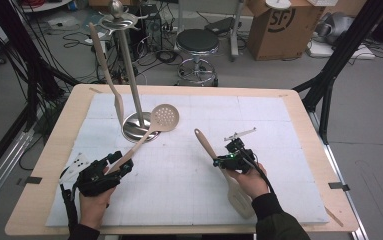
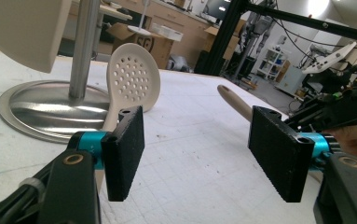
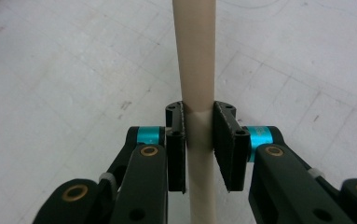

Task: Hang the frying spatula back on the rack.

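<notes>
A beige slotted spatula lies on the white mat, its handle [image 1: 206, 142] pointing up-left and its blade [image 1: 239, 197] near the front edge. My right gripper [image 1: 224, 162] is shut on that handle [image 3: 195, 56], with both pads pressed against it [image 3: 199, 140]. A beige perforated skimmer [image 1: 164, 117] rests with its head against the steel stand's base [image 2: 41, 107]. My left gripper [image 1: 116, 165] sits at the skimmer's handle end, jaws wide open [image 2: 197, 154], and the handle passes behind one pad [image 2: 127, 149]. The skimmer head [image 2: 132, 77] stands beyond it.
A steel utensil stand [image 1: 134, 90] rises at the mat's back left with another beige utensil [image 1: 106, 70] hanging from it. A white foam mat [image 1: 279, 130] covers the wooden table. A white card [image 1: 76, 165] lies at the left. A stool [image 1: 197, 42] and cardboard box [image 1: 284, 25] stand behind.
</notes>
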Motion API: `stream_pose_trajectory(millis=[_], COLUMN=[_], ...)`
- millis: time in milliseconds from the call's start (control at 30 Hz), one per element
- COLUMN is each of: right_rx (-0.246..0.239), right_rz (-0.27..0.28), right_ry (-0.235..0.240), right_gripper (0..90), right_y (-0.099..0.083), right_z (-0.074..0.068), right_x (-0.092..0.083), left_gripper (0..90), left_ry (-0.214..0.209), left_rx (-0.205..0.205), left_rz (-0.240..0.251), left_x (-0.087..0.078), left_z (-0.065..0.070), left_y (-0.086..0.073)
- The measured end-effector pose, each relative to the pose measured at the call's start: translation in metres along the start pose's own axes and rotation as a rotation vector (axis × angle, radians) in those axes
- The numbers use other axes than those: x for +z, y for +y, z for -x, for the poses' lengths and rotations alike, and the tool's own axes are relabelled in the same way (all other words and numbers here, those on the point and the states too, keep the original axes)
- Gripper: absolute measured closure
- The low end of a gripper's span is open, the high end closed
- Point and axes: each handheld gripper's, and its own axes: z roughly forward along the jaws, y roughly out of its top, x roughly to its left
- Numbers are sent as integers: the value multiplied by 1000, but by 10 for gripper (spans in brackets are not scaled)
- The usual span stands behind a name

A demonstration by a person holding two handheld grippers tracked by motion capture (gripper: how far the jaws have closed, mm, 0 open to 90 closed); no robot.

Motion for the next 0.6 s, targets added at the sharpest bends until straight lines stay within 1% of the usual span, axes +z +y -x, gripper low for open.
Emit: stream_pose_trajectory(millis=[67, 100, 167, 233, 267, 300, 333, 367, 400, 500, 533, 600], right_rx=[-8, -21, -19, -33, -32, -45, -40, -51, -81, -148, -163, -176], right_rz=[-20, -27, -45, -63, -71, -69, -76, -73, -74, -111, -127, -147], right_ry=[0, -6, -11, -30, -30, -40, -40, -47, -65, -137, -154, -164], right_gripper=[764, 764, 764, 764, 764, 764, 764, 764, 763, 763, 763, 762], right_y=[0, 0, 0, 0, 0, 0, 0, 0, 0, 3, 4, 7], right_z=[0, -1, -1, -2, -4, -5, -6, -6, -9, -20, -22, -24], right_x=[5, 7, 12, 17, 20, 21, 20, 21, 21, 24, 25, 26], left_gripper=[366, 366, 366, 366, 366, 366, 366, 366, 366, 366, 367, 367], left_ry=[-1, -1, -2, -3, -3, -3, -3, -1, -1, -5, -6, -5], left_rx=[1, 2, 2, 1, 1, 1, 1, 0, -3, 3, 5, 3], left_rz=[-1, -1, 0, -1, -2, -1, -1, 0, -1, -6, -6, -4], left_x=[0, 0, 0, -1, -1, -1, -1, 0, 0, 1, 1, 1], left_z=[0, 0, 0, 0, 0, 0, 0, 0, 0, 1, 1, 2], left_y=[0, 0, 0, 0, 0, 0, 0, 0, 0, 0, 0, 0])
